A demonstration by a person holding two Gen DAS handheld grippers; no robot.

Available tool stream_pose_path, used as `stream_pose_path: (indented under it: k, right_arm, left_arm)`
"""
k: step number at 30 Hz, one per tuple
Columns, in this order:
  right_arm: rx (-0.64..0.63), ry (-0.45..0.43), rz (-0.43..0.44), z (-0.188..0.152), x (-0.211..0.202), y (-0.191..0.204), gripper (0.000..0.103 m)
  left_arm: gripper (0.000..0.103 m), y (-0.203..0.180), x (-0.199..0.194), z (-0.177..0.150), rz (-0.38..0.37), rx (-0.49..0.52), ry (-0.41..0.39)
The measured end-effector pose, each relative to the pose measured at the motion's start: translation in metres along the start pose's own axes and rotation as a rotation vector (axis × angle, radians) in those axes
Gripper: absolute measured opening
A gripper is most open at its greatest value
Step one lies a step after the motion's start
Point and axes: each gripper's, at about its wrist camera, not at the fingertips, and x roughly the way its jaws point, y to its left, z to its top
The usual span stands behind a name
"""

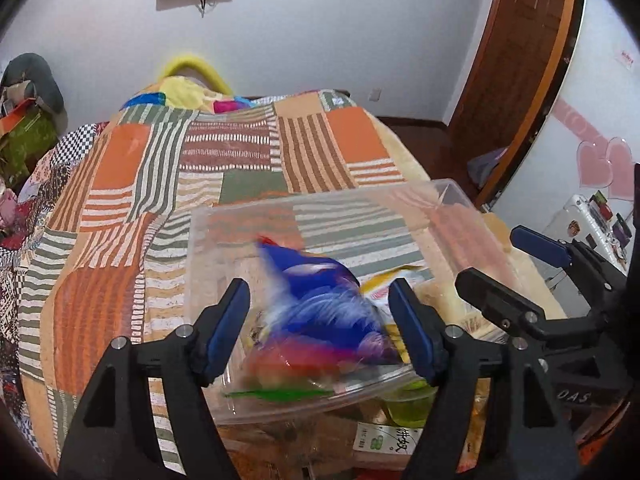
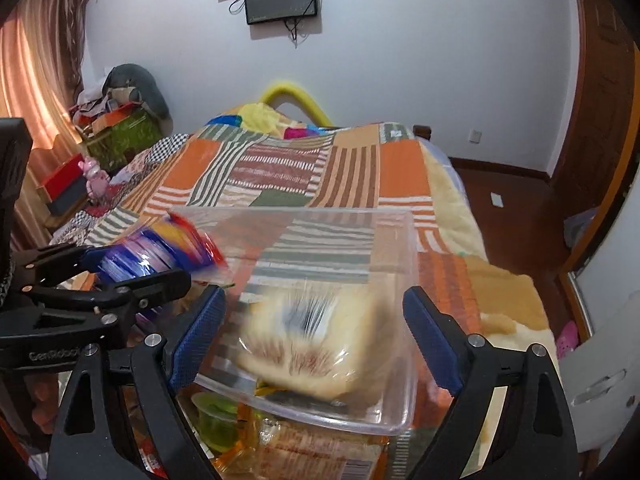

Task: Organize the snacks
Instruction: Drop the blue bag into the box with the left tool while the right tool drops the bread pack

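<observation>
A clear plastic bin stands on the bed in front of me. A blue, red and purple snack bag, blurred by motion, lies between the open fingers of my left gripper over the bin; it shows at the left in the right wrist view. A pale beige snack bag, also blurred, lies between the open fingers of my right gripper inside the bin. A green jelly cup and other packets lie below the bin's near edge.
The bin rests on a patchwork quilt over a bed. A wooden door stands at the right, a dark screen hangs on the far wall. Boxes and clutter sit left of the bed.
</observation>
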Motion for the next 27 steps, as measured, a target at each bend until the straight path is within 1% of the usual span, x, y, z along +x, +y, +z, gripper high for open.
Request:
stream_pose_path:
  k: [4, 9, 13, 17, 19, 21, 24, 27]
  right_arm:
    - [-0.007, -0.028, -0.002, 0.005, -0.013, -0.001, 0.090]
    - [0.000, -0.059, 0.003, 0.005, -0.034, -0.003, 0.090]
    - [-0.014, -0.080, -0.006, -0.001, -0.047, 0.000, 0.090]
    - [-0.019, -0.087, -0.009, -0.013, -0.057, 0.002, 0.090]
    - [-0.014, -0.083, -0.010, -0.020, -0.059, 0.002, 0.090]
    - [-0.008, -0.071, -0.010, -0.029, -0.060, 0.002, 0.090]
    - [0.001, -0.052, -0.034, -0.046, -0.059, 0.003, 0.090]
    - [0.011, -0.011, -0.040, -0.064, -0.057, 0.003, 0.090]
  left_arm:
    - [0.082, 0.001, -0.023, 0.001, -0.012, -0.003, -0.044]
    - [0.084, 0.007, -0.056, -0.004, 0.001, 0.002, -0.093]
    - [0.085, 0.016, -0.076, -0.017, 0.032, 0.021, -0.104]
    - [0.085, 0.027, -0.084, -0.035, 0.061, 0.023, -0.085]
    - [0.085, 0.035, -0.083, -0.047, 0.073, 0.017, -0.063]
    - [0.085, 0.041, -0.079, -0.057, 0.083, 0.008, -0.040]
    - [0.085, 0.051, -0.069, -0.074, 0.101, -0.012, -0.004]
    - [0.085, 0.061, -0.056, -0.089, 0.094, -0.057, 0.032]
